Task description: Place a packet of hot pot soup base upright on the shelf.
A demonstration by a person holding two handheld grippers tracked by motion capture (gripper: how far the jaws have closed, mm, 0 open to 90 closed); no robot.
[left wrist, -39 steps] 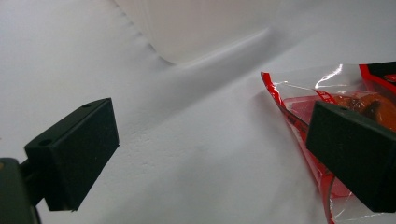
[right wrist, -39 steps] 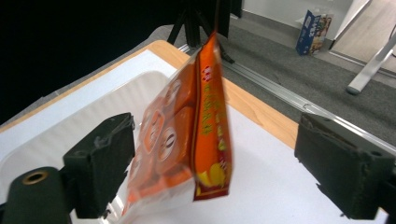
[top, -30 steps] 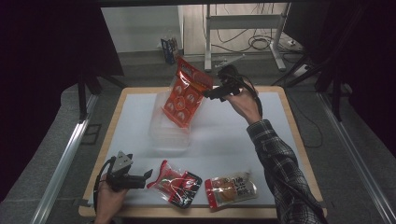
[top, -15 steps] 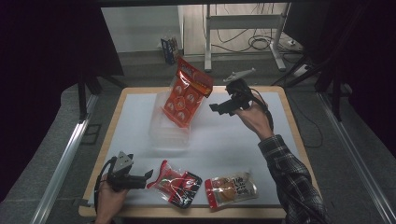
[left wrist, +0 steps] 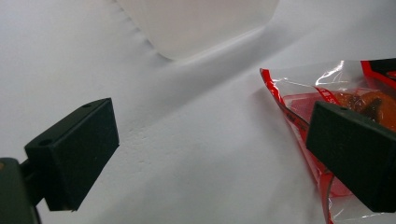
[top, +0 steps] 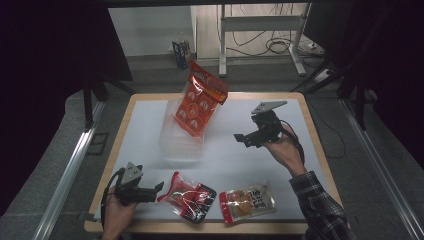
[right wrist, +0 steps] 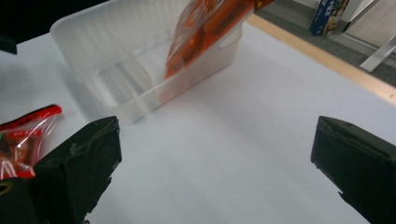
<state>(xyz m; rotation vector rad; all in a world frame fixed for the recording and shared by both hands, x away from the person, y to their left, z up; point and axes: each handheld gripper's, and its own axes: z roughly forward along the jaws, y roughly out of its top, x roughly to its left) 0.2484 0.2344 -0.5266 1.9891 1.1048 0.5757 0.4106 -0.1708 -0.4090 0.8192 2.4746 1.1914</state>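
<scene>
While the orange snack bag (top: 201,102) leans in the clear bin (top: 181,145), the left gripper (top: 159,187) is held spread beside the red packet (top: 189,195) in front of the bin; the right gripper (top: 239,138) is empty, jaws apart. Risk: thin film may be pinched shallowly and slip.

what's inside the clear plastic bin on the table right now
One orange snack bag stands tilted in the clear bin, leaning on its far wall. The rest of the floor looks bare; under the bag is hidden.

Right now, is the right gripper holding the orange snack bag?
No, the right gripper is open and apart from the orange snack bag, which leans in the clear bin.
</scene>
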